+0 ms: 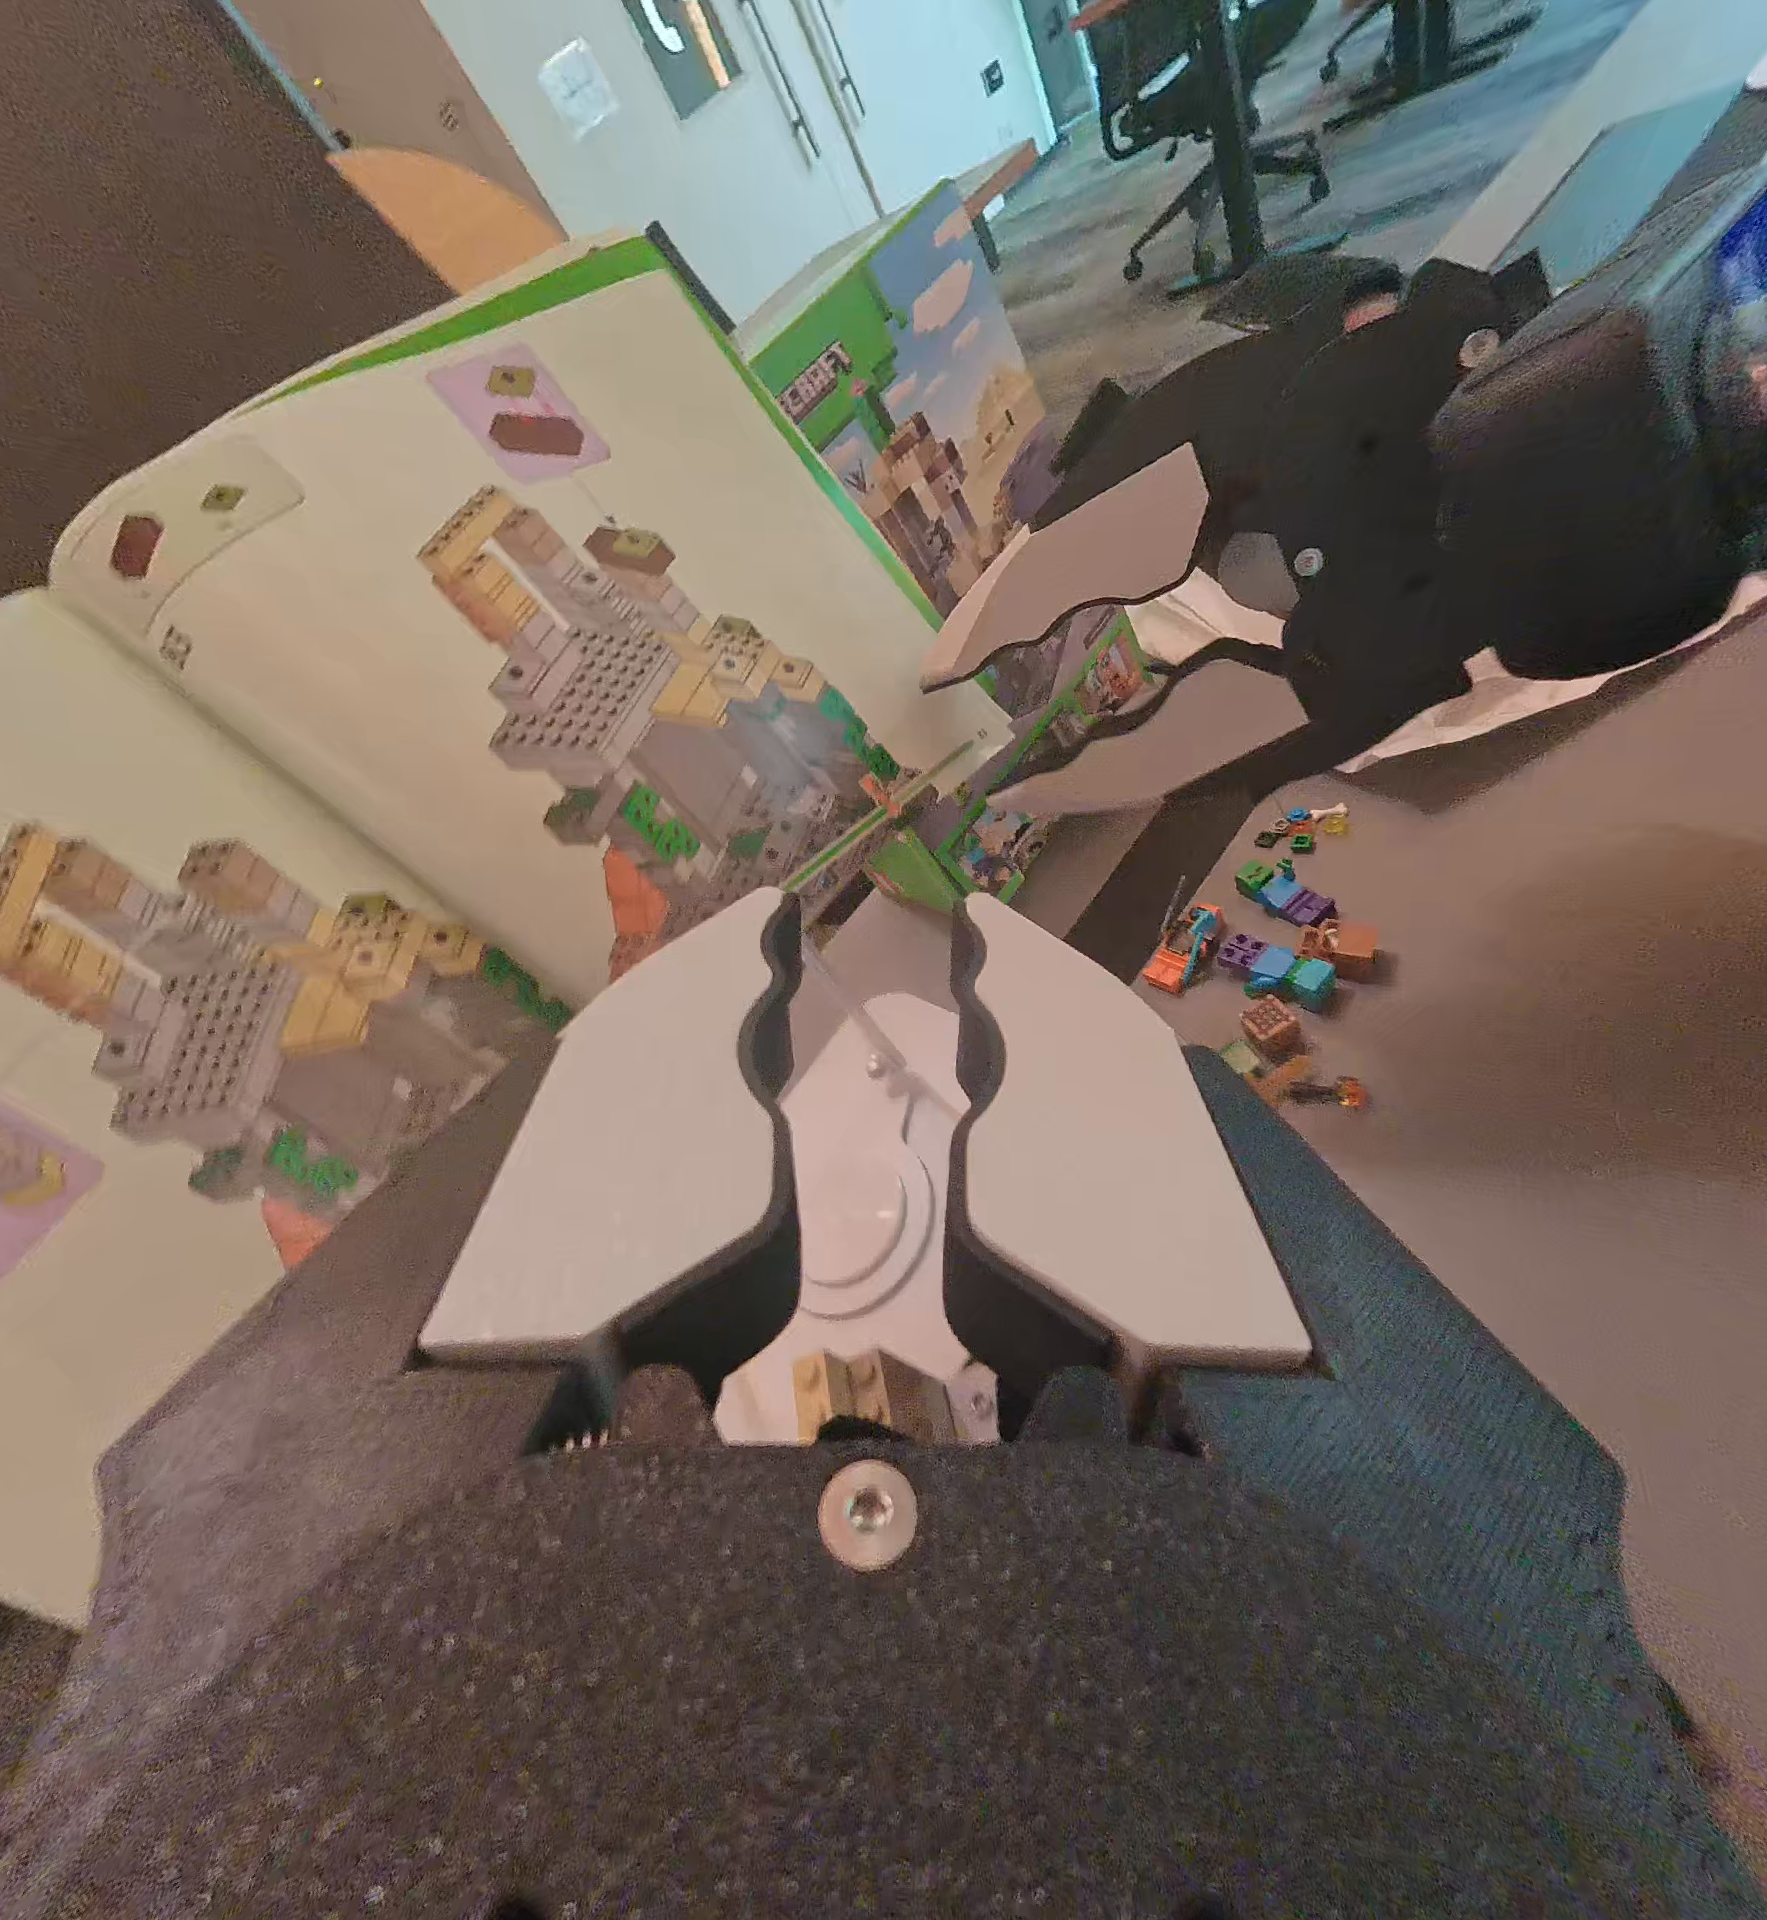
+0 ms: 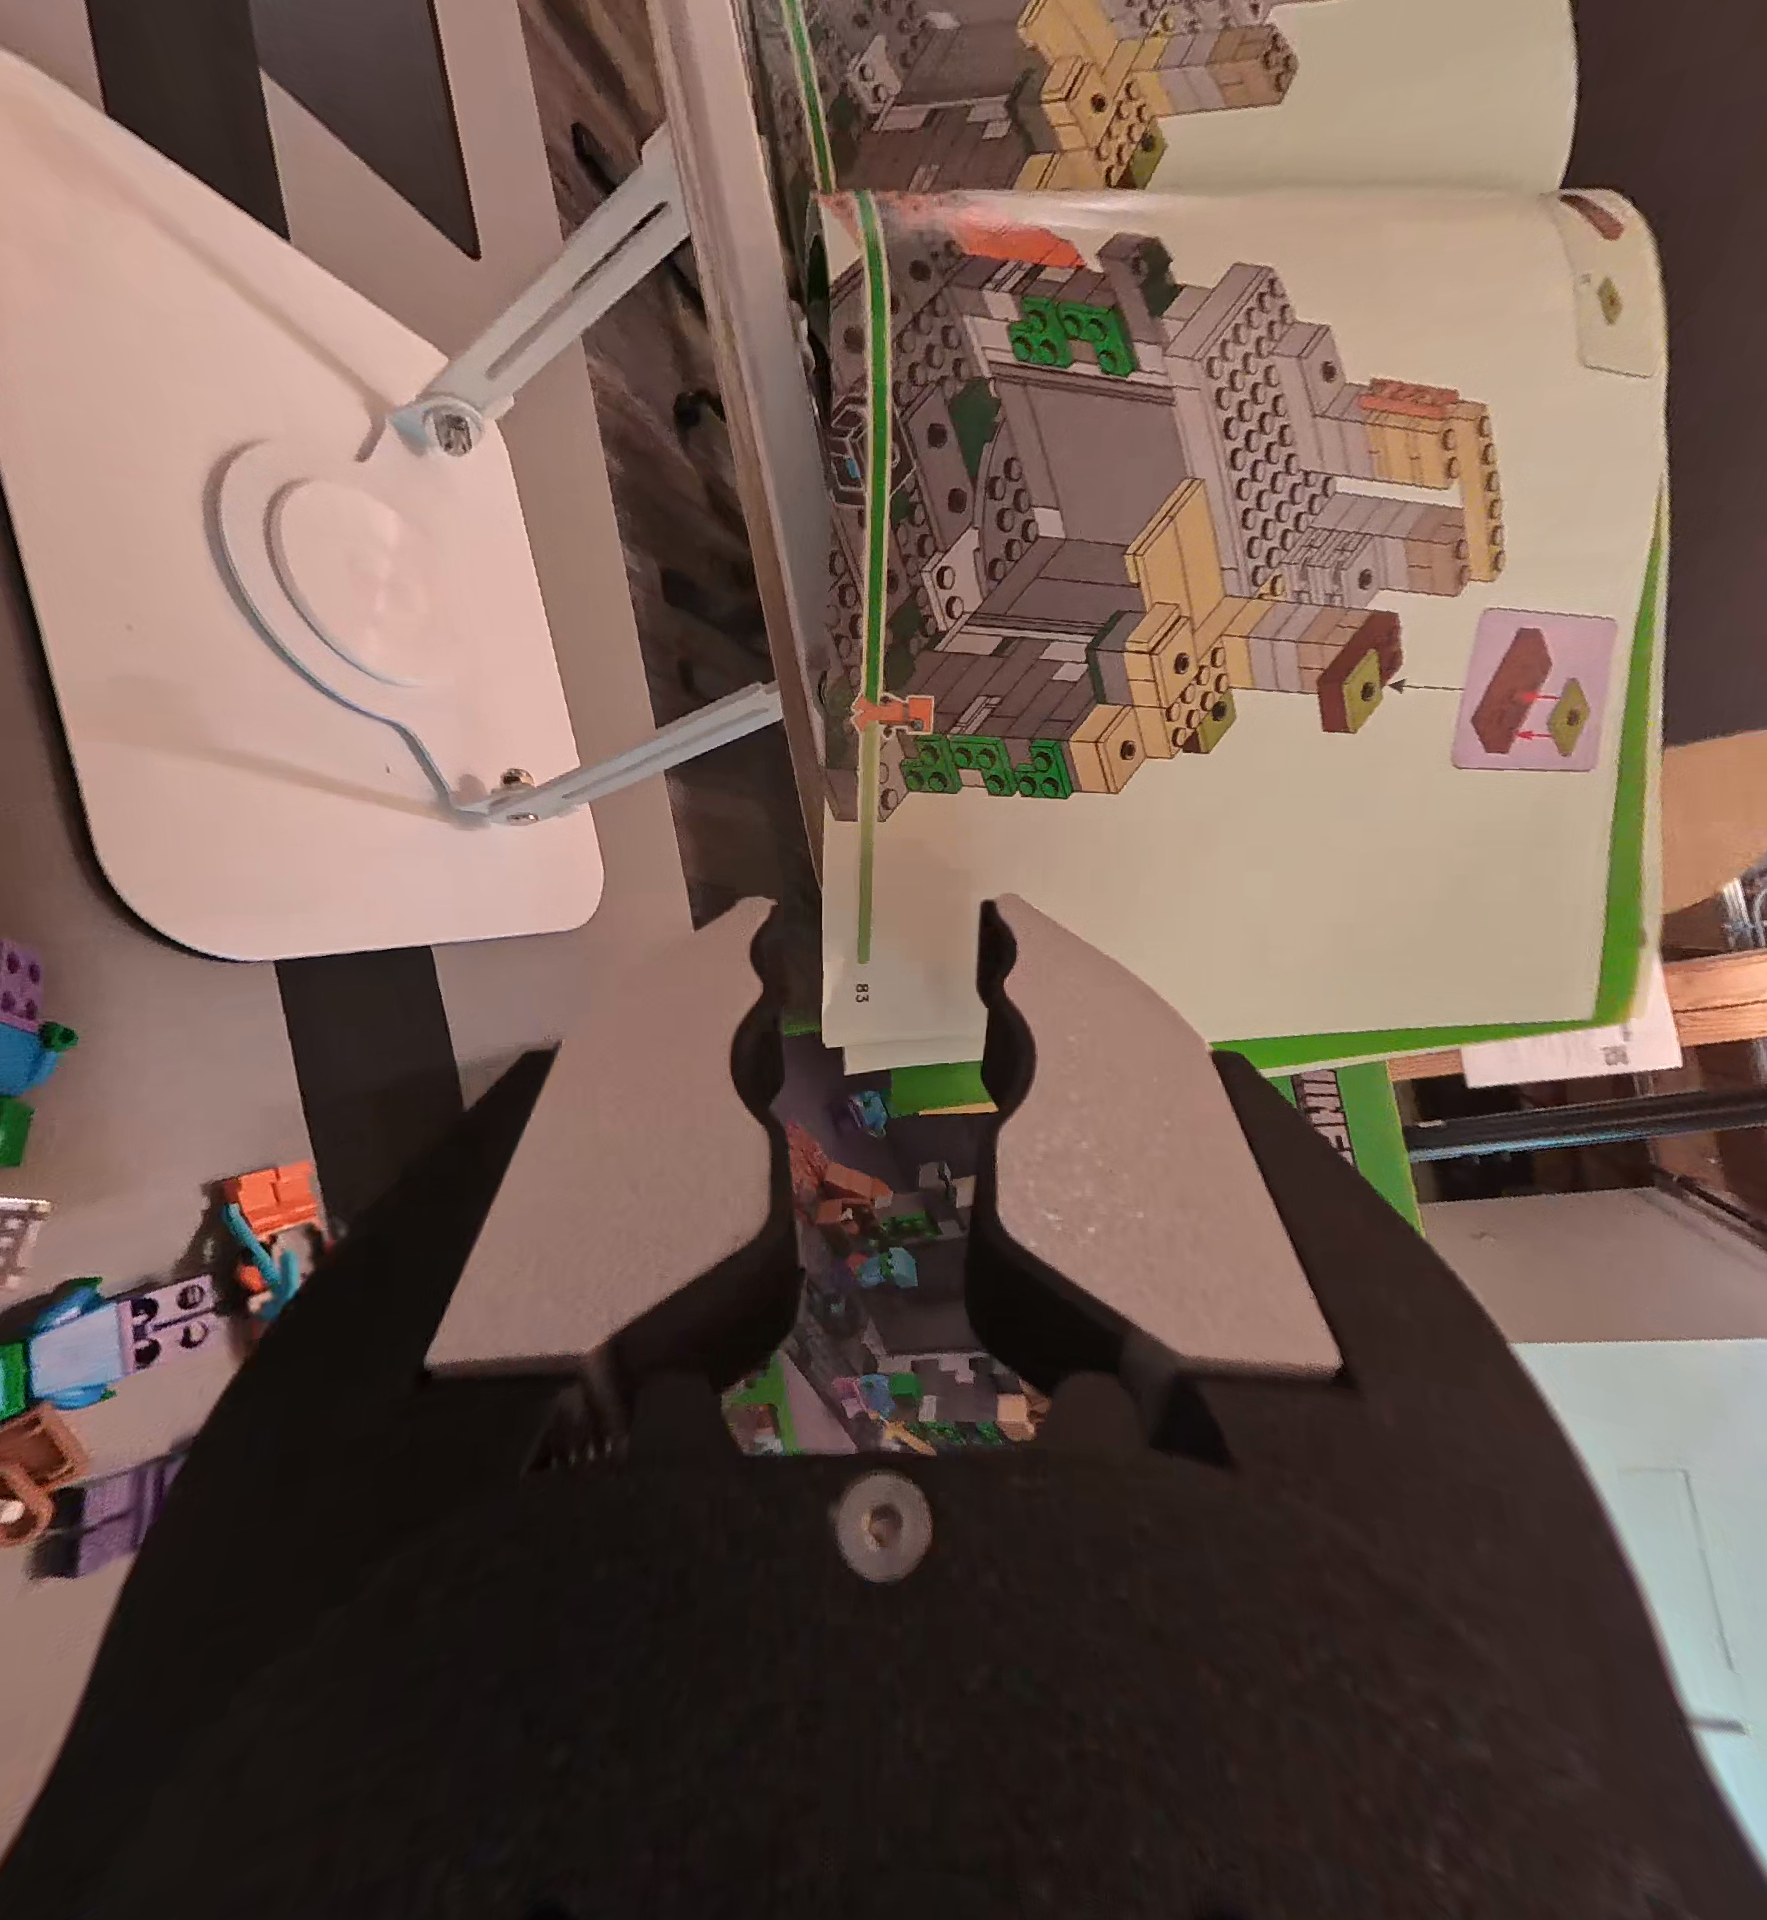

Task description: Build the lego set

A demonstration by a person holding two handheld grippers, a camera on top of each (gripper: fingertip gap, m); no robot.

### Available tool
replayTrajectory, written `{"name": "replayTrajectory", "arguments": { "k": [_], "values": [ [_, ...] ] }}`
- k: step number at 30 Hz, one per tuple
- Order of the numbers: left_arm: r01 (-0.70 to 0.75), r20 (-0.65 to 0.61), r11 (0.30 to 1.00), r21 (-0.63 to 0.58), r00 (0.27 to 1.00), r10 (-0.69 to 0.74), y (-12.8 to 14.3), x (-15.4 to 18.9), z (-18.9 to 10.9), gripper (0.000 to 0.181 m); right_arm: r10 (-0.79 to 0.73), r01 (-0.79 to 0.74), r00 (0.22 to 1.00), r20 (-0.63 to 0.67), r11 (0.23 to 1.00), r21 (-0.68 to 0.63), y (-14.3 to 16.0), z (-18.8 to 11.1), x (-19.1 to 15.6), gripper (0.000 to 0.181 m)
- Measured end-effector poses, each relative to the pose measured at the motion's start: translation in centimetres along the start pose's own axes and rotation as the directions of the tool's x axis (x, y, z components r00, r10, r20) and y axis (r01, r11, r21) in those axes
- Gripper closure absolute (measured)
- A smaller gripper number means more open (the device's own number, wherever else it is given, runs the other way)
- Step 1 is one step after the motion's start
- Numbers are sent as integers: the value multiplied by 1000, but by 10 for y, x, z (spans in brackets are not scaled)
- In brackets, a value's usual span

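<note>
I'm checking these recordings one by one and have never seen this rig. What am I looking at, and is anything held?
No robot here: a person holds two hand-held grippers, each with a camera looking along its fingers. One picture is from the left gripper, the other from the right gripper. Both are open and hold nothing. Ahead stands an open instruction booklet on a white stand, with the green set box behind. Small built figures and loose bricks lie on the grey table. The right gripper also shows farther off in the left view.

both grippers: left gripper [image 1: 874, 914] & right gripper [image 2: 877, 920] w/ pale grey wavy-edged fingers, textured black bodies, one silver hex screw each at centre.
</note>
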State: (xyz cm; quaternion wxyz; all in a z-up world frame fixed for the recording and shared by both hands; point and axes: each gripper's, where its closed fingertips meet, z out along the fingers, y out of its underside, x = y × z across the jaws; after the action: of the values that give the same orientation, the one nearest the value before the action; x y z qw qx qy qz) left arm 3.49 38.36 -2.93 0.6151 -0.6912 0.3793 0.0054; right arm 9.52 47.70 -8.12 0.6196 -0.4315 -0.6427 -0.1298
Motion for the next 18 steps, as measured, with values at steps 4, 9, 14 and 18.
{"name": "replayTrajectory", "arguments": {
  "k": [4, 9, 14, 18],
  "values": [
    [81, 25, 996, 28, 996, -82, 11, 0, -27, 155, -44, 44, 999, 1, 998, -33, 7, 2, 1, 158],
    [158, 39, 986, 52, 986, -161, 29, 1, -52, 155, -60, 62, 998, 28, 997, -54, 10, -1, 2, 181],
    [161, 55, 986, 42, 985, -163, 42, -6, -62, 155, 84, -74, 982, 168, 995, -67, 7, -8, -1, 181],
    [148, 53, 988, 45, 987, -150, 41, -12, -63, 155, 359, -343, 874, 327, 933, -106, 2, -16, 0, 181]
  ]
}}
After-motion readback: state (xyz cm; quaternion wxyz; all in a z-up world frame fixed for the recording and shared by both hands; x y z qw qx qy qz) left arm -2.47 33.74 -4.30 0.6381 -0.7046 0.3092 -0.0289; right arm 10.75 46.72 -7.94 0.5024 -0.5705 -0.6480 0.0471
